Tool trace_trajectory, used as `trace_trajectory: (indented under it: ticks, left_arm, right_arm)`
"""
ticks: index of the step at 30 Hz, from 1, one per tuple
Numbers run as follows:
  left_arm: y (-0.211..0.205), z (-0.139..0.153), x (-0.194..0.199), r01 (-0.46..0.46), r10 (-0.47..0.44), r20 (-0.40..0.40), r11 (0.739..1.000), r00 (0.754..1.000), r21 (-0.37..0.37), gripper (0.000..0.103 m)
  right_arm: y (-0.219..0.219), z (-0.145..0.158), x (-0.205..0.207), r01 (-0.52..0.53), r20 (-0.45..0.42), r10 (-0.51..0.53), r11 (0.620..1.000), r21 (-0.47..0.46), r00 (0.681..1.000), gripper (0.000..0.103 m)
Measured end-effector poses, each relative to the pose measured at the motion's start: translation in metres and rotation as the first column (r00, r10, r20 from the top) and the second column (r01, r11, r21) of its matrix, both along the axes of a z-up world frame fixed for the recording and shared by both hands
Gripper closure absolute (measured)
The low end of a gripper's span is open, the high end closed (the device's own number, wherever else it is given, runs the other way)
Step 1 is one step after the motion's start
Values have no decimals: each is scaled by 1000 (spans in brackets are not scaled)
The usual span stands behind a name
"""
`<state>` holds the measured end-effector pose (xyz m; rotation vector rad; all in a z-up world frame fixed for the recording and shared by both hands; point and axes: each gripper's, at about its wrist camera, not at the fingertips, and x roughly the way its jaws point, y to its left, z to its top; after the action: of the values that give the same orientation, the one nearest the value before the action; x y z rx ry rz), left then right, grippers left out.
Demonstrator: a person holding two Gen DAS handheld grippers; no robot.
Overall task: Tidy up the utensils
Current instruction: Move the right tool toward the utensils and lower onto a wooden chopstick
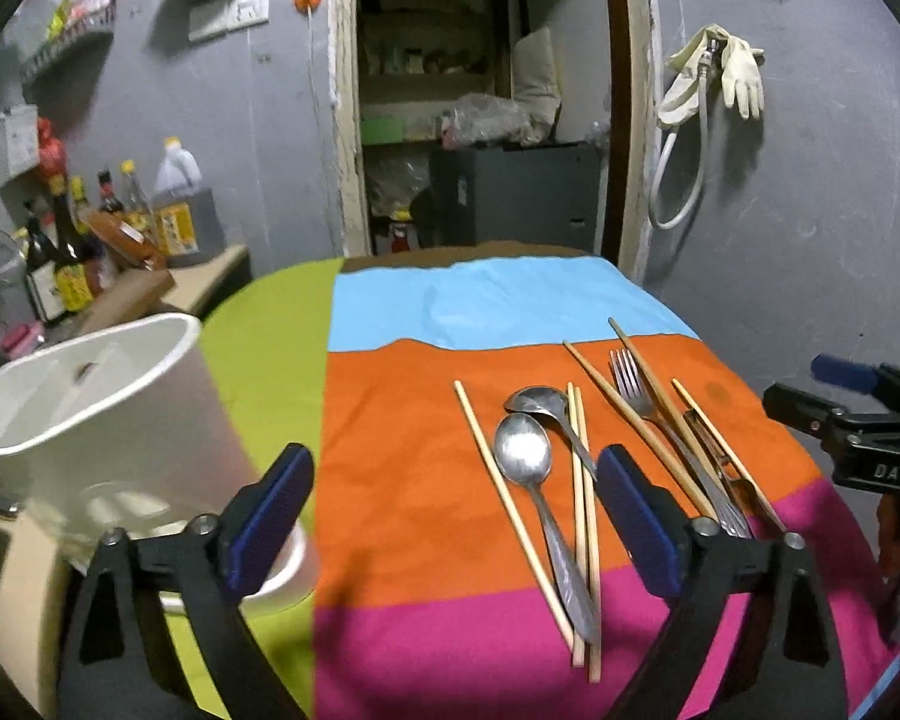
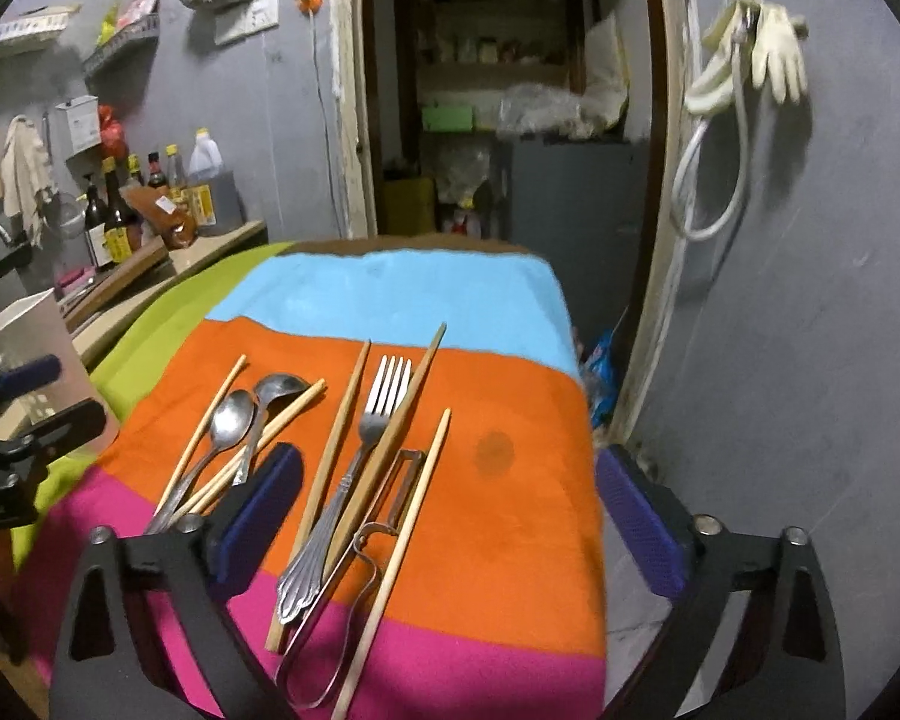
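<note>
Two spoons (image 1: 525, 456), one fork (image 2: 384, 402), one wire peeler (image 2: 384, 516), several chopsticks (image 2: 339, 438) – exact count unclear – at twelve o'clock on the striped cloth (image 2: 510, 498). White holder (image 1: 90, 408) at nine o'clock, base hidden. Left gripper (image 1: 453, 510) and right gripper (image 2: 450, 516) both spread, grasping nothing.

Left wrist view: white utensil holder (image 1: 99, 420) at left, motion-blurred; its base hidden behind the left gripper (image 1: 453, 525) finger. Fork (image 1: 666, 420) handle end hidden behind the right-hand pad. Right gripper (image 1: 858, 426) cut off by right edge; its far finger not visible.

Right wrist view: spoons' (image 2: 228, 420) handle ends hidden behind the left-hand pad (image 2: 258, 516). Peeler (image 2: 354, 564) loop runs under the lower frame rim. Bottle labels (image 2: 114, 234) at mid left too small to read. Doorway shelves (image 2: 486, 48) dark, contents indistinct.
</note>
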<state>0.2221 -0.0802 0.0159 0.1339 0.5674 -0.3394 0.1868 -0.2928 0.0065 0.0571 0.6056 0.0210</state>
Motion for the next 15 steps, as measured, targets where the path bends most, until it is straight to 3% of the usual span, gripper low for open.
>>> trace_trajectory:
  ticks: [4, 7, 12, 15]
  left_arm:
    - [2, -12, 21, 13, -15, -80, 1000, 997, -27, 35]
    - [7, -22, 34, 28, -37, -167, 998, 985, -57, 49]
    - [14, -28, 46, 45, -71, -259, 993, 963, -105, 61]
    - [15, -33, 53, 53, -88, -324, 992, 942, -114, 72]
  right_arm:
    - [-8, -15, 18, 13, -91, -7, 998, 63, 996, 37]
    - [-9, -25, 27, 12, -146, 2, 996, 93, 989, 47]
    - [-4, -33, 36, -14, -209, 34, 995, 99, 977, 54]
    - [-2, -35, 40, -27, -227, 49, 995, 99, 973, 63]
